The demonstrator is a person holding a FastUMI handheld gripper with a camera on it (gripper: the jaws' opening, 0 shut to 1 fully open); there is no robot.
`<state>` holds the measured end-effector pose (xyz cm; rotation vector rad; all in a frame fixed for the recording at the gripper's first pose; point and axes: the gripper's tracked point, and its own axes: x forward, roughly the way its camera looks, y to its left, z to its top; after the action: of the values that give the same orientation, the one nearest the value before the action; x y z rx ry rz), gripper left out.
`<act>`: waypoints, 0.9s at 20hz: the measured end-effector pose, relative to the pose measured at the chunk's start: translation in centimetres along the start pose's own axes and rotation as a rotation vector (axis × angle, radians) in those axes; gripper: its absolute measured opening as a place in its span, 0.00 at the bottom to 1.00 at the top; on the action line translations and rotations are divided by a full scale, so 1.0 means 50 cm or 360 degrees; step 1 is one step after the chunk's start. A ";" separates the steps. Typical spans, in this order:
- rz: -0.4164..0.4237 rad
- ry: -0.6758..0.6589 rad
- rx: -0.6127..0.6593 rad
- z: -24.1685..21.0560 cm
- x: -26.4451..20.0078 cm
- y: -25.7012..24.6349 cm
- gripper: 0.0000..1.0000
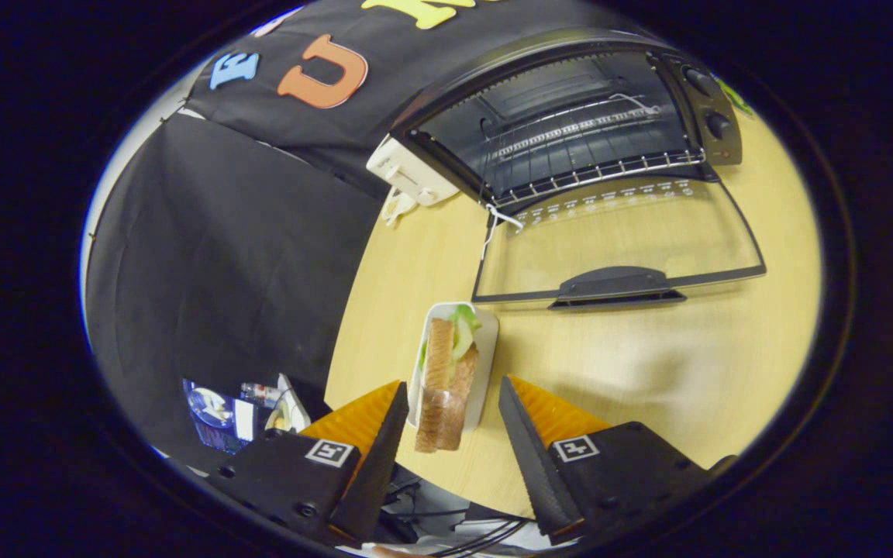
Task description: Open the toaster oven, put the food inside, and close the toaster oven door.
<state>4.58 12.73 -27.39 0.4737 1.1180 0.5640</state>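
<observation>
A toaster oven [570, 124] stands on a round wooden table [648, 364], its glass door [617, 248] folded down flat. Nearer, a sandwich [446, 380] lies on a small white plate [487, 341]. The gripper [450, 399] hangs with fingers spread wide, the sandwich's near end between them, untouched. Closing squarely on the bread, clear of the plate, looks wisest.

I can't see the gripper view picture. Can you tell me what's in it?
The open gripper has a sandwich on a small white tray between its fingers. Beyond them, a toaster oven sits on a wooden table, its glass door folded down.
</observation>
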 end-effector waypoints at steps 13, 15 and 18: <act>0.0078 0.0196 0.0099 -0.020 0.065 0.011 0.47; 0.0089 0.0183 0.0112 -0.020 0.062 0.012 0.42; 0.0098 0.0169 0.0059 -0.023 0.051 0.018 0.38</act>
<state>4.18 15.13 -29.06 0.5166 1.2198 0.6290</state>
